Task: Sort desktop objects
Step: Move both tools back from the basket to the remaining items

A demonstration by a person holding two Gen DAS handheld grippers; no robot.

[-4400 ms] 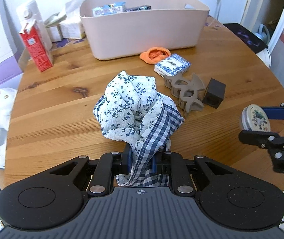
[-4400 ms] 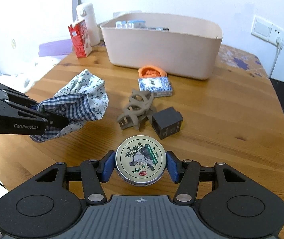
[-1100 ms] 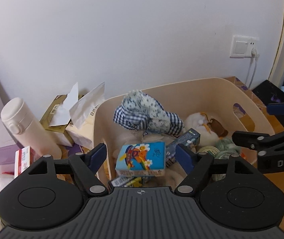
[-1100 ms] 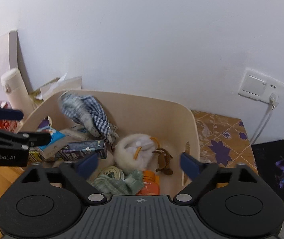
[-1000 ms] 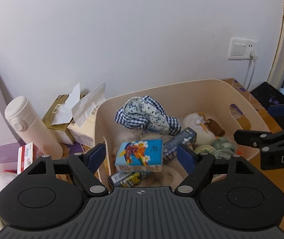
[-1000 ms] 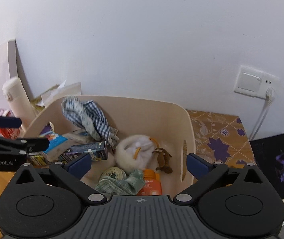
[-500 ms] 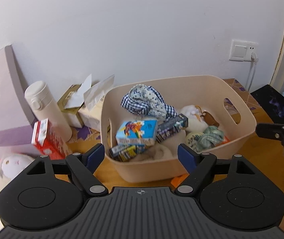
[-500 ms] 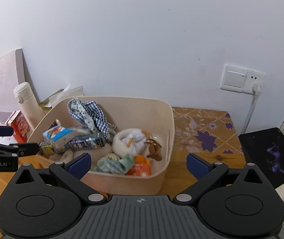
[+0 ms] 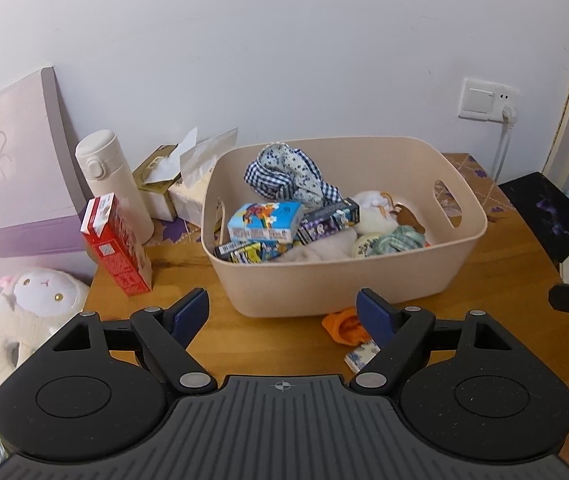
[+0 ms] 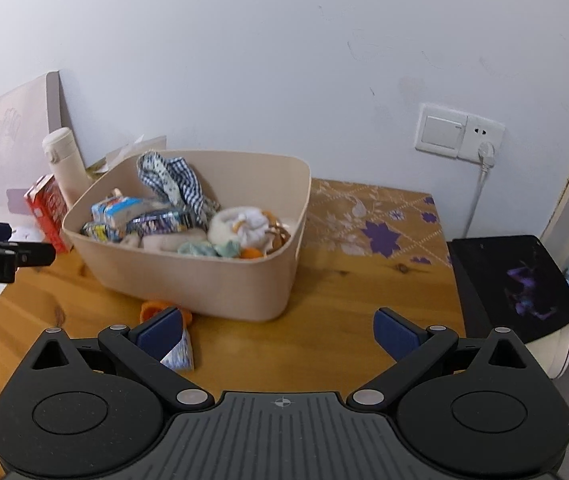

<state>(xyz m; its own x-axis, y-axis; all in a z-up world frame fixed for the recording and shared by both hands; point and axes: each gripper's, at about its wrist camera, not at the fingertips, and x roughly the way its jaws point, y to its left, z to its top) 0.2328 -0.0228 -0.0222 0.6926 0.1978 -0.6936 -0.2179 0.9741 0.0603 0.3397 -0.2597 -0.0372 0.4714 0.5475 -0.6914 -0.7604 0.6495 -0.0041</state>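
A beige plastic bin (image 9: pixel 324 288) (image 10: pixel 204 280) stands on the wooden table, full of sorted items. The blue checked and floral cloth (image 9: pixel 284 176) (image 10: pixel 172 178) lies on top at the back, and the round tin (image 9: pixel 366 245) rests partly under a green cloth. In front of the bin lie an orange object (image 9: pixel 342 326) (image 10: pixel 152 309) and a blue-and-white patterned box (image 9: pixel 362 358) (image 10: pixel 180 354). My left gripper (image 9: pixel 283 314) hangs open and empty in front of the bin. My right gripper (image 10: pixel 278 330) is open too, holding nothing, near the bin's right front corner.
A red carton (image 9: pixel 118 240), a white flask (image 9: pixel 110 178) and tissue boxes (image 9: pixel 176 184) stand left of the bin. A black pad (image 10: pixel 512 284) lies at the table's right edge. A white plush toy (image 9: pixel 40 290) sits off the table's left side.
Both grippers carried the cloth and the tin to the bin and let them go there. Over the last second both have pulled back and away from the bin, open.
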